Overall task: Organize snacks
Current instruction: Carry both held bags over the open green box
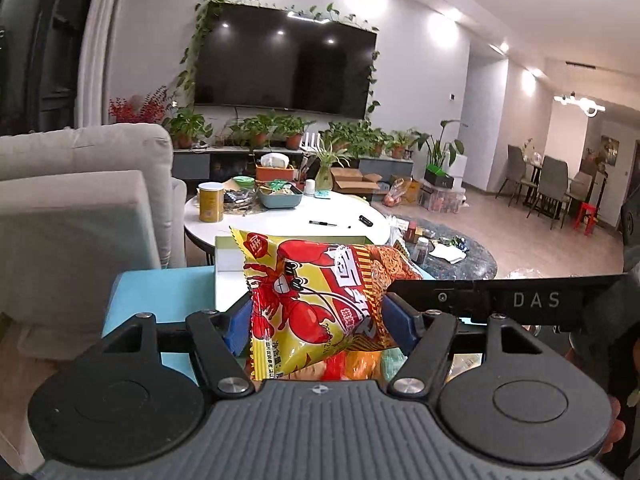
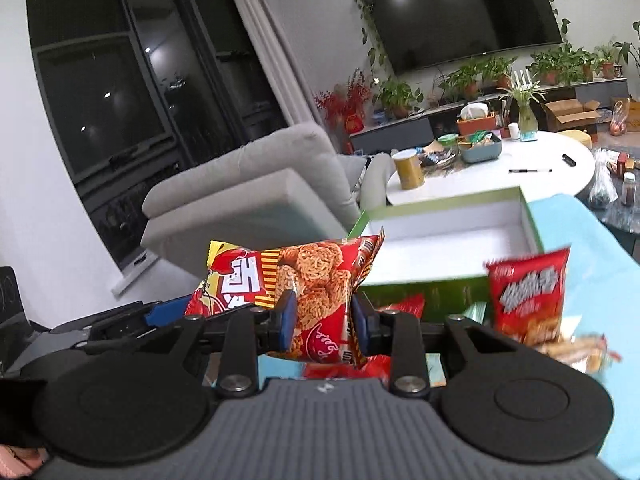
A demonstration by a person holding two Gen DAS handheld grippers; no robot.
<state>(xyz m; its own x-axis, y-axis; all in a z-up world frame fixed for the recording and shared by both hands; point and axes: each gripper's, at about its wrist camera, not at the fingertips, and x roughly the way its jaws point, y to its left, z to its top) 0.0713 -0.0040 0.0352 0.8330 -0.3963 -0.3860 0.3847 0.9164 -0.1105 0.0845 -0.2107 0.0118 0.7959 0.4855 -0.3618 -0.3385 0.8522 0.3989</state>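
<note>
Living room setup here: a light-blue cloth [image 2: 592, 240] covers the work surface, with an open green box [image 2: 452, 232], white inside, sitting on it, plus a white round table [image 1: 288, 220], a grey sofa [image 1: 80, 184] and a wall TV [image 1: 284, 68] behind. Both grippers point slightly downward, sharing one yellow-and-red lobster snack bag [image 1: 316, 300] lifted in front of the box. The left gripper [image 1: 316, 320] pads are clamped on its lobster end and the right gripper [image 2: 322, 320] is squeezing the noodle-picture end, while a red snack bag [image 2: 528, 296] sits blurred beside it.

A big dark television [image 1: 285, 66] hangs on the white wall with potted plants [image 1: 260, 130] below it, a grey sofa [image 1: 80, 200] to its left, dining chairs [image 1: 552, 184] far right.
</note>
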